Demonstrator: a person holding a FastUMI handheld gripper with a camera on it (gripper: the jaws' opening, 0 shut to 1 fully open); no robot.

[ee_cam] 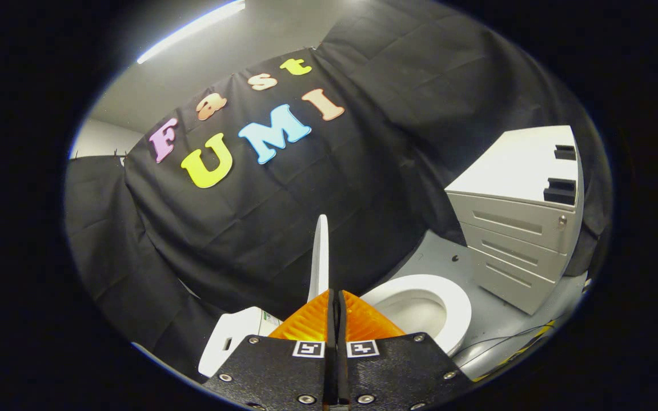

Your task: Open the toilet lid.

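Closest to the lens, my gripper (334, 305) has its two fingers drawn together, with only a thin dark seam between them. Rising from that seam is the toilet lid (321, 257), seen edge-on as a narrow white blade. Its lower edge disappears between my fingertips, so I judge that both fingers are pinching it, though the contact itself is hidden. The lid's long axis runs straight up and away from the tips, standing roughly upright, slightly tilted. To the right of the fingers and just beyond them lies the toilet seat (449, 297), its oval ring open to the bowl. To the left sits the toilet tank (232, 337), white and boxy. The lid thus stands between seat and tank, and I judge the opening to be well along; what remains is probably to lean the lid over toward the tank side and let go. That move depends on the lid's edge staying in line with my fingers, since a twist could let it slip and fall back toward the seat. The floor (494, 319) is smooth grey, with a cable trailing across it near the bowl. A pale drawer cabinet (517, 240) stands well right of the toilet, and black cloth (283, 217) hangs behind everything.
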